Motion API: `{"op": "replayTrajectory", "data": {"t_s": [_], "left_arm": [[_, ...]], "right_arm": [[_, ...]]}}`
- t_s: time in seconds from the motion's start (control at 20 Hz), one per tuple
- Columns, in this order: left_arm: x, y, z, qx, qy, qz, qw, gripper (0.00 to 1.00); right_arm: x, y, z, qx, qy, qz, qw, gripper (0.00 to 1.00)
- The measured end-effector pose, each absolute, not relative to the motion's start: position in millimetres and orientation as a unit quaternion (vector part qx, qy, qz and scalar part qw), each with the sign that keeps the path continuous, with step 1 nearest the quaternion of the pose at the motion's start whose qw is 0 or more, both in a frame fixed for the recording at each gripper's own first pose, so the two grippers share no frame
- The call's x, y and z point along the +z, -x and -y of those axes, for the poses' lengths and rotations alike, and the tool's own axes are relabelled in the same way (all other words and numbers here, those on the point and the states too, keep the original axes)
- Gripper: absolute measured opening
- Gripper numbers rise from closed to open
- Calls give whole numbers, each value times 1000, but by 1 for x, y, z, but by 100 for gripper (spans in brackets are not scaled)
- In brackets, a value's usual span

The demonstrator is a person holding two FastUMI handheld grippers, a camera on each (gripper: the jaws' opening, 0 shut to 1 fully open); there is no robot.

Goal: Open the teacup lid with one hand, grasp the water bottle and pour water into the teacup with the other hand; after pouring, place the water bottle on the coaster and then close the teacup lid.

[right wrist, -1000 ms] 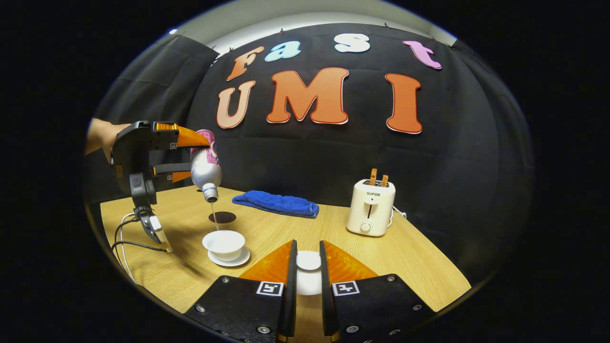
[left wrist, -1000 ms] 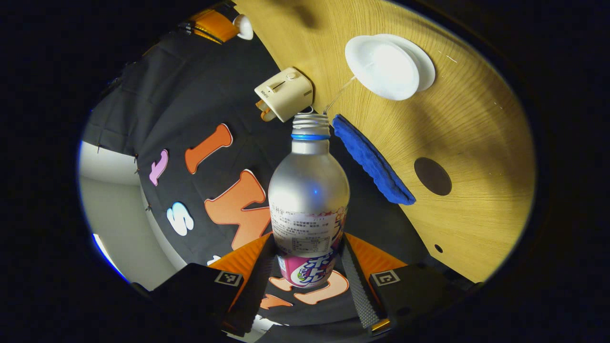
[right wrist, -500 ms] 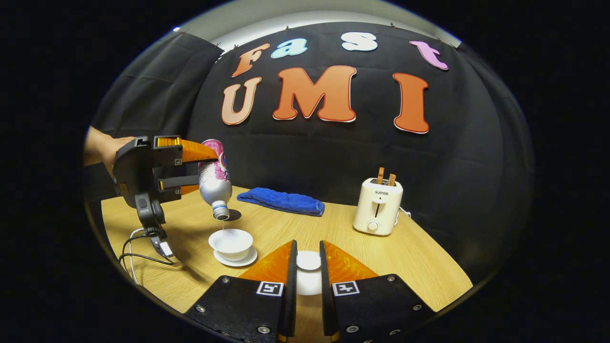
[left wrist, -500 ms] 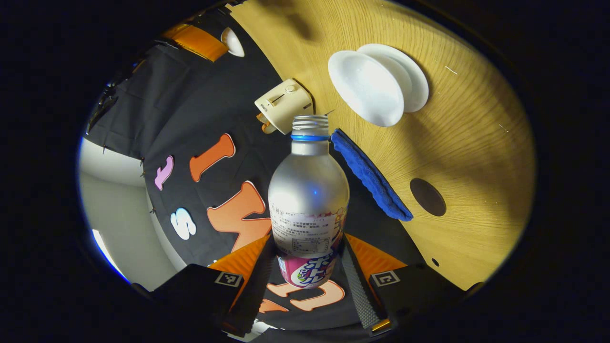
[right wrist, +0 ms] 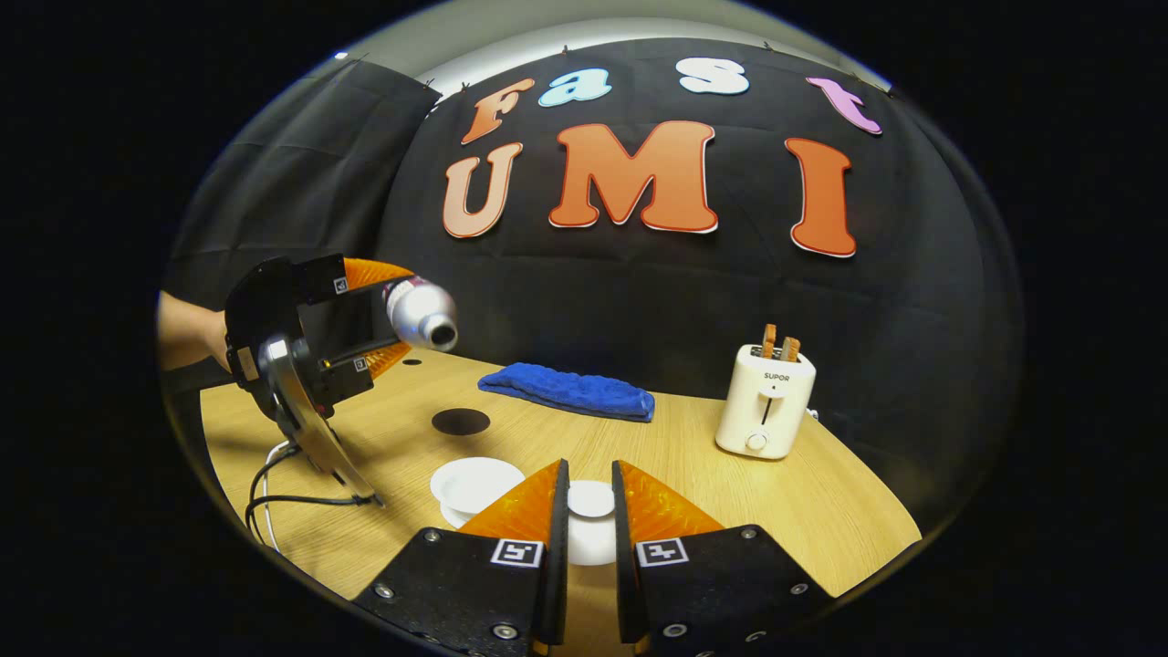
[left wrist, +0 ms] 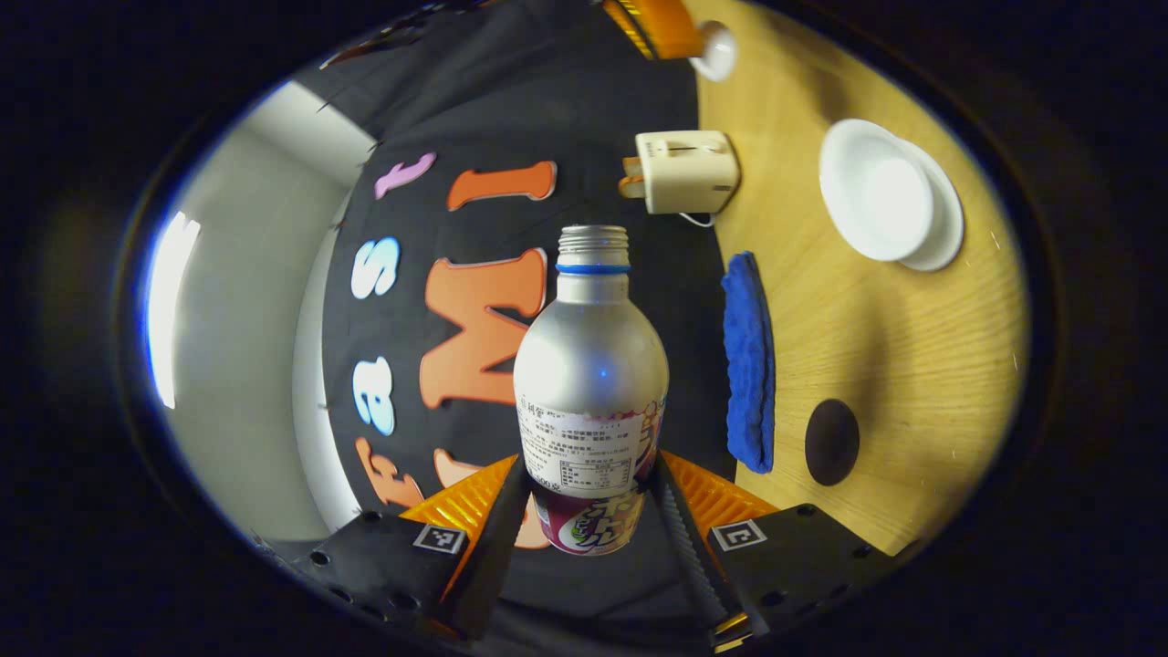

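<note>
A silver water bottle (left wrist: 591, 365) with a pink label and no cap sits between the fingers of my left gripper (left wrist: 589, 474), which is shut on its lower body. In the right gripper view the left gripper (right wrist: 388, 312) holds the bottle (right wrist: 422, 315) roughly level above the table, mouth towards the camera, left of the cup. The white teacup (right wrist: 470, 479) stands uncovered on its saucer (left wrist: 944, 233). My right gripper (right wrist: 585, 470) is shut on the knob of the white lid (right wrist: 590, 500), held above the table. A dark round coaster (right wrist: 460, 422) lies behind the cup.
A folded blue cloth (right wrist: 570, 391) lies at the back of the wooden table (right wrist: 693, 493). A cream toaster (right wrist: 765, 401) with two slices stands at the right. A black cable (right wrist: 274, 497) trails from the left gripper near the left edge. A hand (right wrist: 187, 328) holds that gripper.
The bottle has tipped back from pointing down over the cup to about level, and the water stream has stopped. The left gripper has drawn away to the left. The right gripper still holds the lid.
</note>
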State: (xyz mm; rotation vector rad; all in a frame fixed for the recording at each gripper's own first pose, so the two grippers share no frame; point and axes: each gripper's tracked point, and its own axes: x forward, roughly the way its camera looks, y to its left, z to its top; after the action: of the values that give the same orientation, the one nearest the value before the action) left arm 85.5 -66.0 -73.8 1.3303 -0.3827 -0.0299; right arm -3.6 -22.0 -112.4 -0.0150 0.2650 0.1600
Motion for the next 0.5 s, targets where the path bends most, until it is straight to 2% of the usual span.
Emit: {"op": "replayTrajectory", "data": {"t_s": [0.2,0.25,0.3,0.35,0.4,0.5], "left_arm": [[-63,-88,37,12,-477,186,859,82],[-62,-89,31,14,-433,182,883,86],[-58,-94,28,15,-389,176,904,82],[-52,-100,27,12,-343,171,924,78],[-45,-106,25,12,-298,164,940,82],[-37,-116,27,-4,-213,140,967,82]], "right_arm": [[-113,-10,1,82,-1,-141,987,23],[-113,-13,-4,83,-1,-141,987,23],[-113,-15,-7,84,-2,-142,986,23],[-113,-17,-10,85,-3,-142,986,23],[-112,-17,-14,88,-5,-144,986,23],[-111,-23,-19,89,-5,-142,986,23]]}}
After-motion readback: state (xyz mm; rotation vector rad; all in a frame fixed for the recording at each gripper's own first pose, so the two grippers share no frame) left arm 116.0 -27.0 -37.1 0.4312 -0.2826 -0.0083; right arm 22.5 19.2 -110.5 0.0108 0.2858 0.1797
